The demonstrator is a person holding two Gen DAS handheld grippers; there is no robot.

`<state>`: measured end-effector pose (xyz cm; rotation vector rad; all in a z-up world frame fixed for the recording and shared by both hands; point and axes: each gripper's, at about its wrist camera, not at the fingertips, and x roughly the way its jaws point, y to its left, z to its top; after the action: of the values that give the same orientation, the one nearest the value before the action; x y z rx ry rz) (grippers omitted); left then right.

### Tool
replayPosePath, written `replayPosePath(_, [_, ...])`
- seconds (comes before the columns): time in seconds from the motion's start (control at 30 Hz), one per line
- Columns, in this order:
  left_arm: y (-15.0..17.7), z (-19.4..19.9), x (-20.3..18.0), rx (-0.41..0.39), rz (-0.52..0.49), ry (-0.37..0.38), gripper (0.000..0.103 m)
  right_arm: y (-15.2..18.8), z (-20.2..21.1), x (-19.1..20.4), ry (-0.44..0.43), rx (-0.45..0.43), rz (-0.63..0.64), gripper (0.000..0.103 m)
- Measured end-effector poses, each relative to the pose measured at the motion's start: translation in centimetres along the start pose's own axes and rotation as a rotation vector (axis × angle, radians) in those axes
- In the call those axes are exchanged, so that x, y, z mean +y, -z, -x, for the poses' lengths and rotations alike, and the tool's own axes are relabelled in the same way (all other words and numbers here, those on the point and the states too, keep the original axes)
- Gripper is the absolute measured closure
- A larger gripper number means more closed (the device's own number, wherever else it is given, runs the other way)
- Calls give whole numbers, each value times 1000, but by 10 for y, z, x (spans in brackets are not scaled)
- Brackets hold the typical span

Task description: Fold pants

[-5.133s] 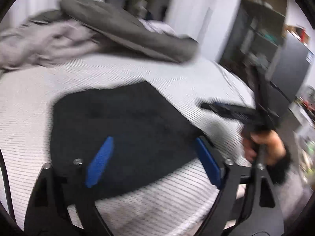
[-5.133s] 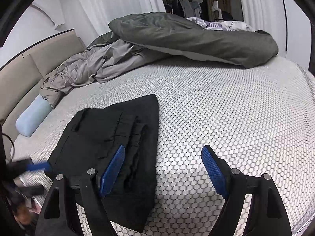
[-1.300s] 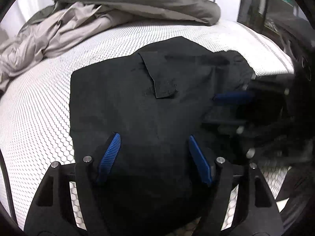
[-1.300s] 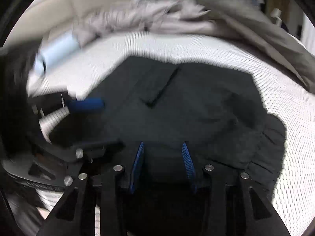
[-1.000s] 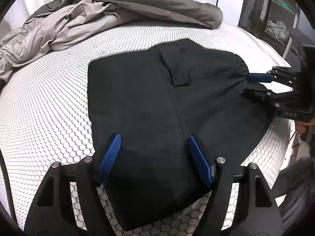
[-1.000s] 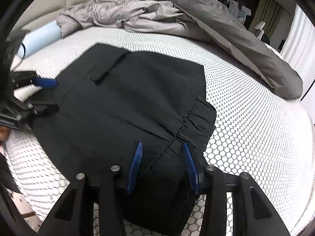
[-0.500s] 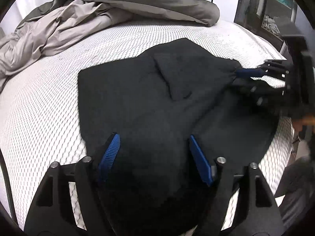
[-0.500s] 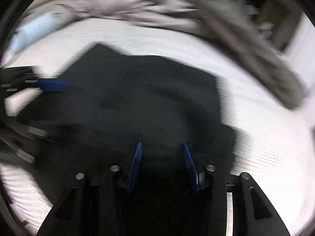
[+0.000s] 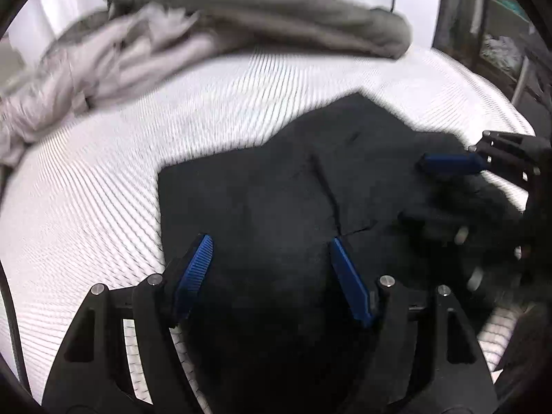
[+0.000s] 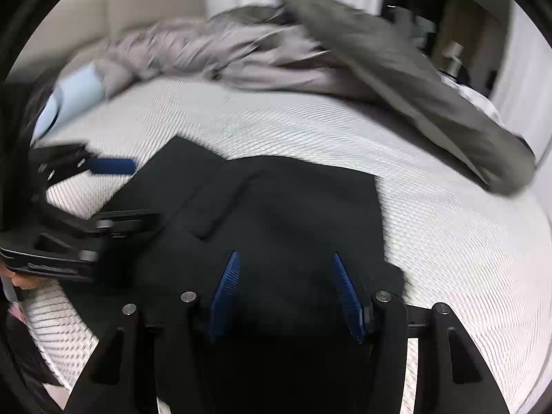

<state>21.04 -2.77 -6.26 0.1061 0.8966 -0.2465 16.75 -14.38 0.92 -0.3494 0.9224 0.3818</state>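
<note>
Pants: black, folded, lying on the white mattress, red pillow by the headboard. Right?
Not quite. The pillow is light blue, not red; the right wrist view shows it. The pants are black, folded, lying on the white mattress.

Black pants (image 9: 276, 207), folded into a flat compact stack, pocket flap up, on white mattress

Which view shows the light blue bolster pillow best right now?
Right wrist. The light blue bolster pillow lies at the left edge of the mattress near the beige headboard, blurred but recognisable. The left wrist view does not show it at all; there only the black pants and grey bedding appear.
</note>
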Motion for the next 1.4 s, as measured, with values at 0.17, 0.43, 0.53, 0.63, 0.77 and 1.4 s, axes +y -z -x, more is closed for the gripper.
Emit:
replayPosePath(0.17, [7,4,10,6,13,41,32,3,-39,-19,2,113,-18,47])
replayPosePath(0.43, [0,35,11,31,66,11,45,20,-5,-53,67,66,-87,64])
replayPosePath(0.53, [-23,36,7,-55,34,7,44,0,0,-45,-51,10,-134,63])
replayPosePath(0.63, [-25,3,9,15,47,-15,44,-12,-21,-25,-62,38,-127,63])
replayPosePath(0.77, [-20,-13,28,14,110,50,44,-12,-60,-11,12,127,-66,64])
replayPosePath(1.4, [-43,-24,34,15,248,8,49,-27,-76,-40,39,149,-170,62])
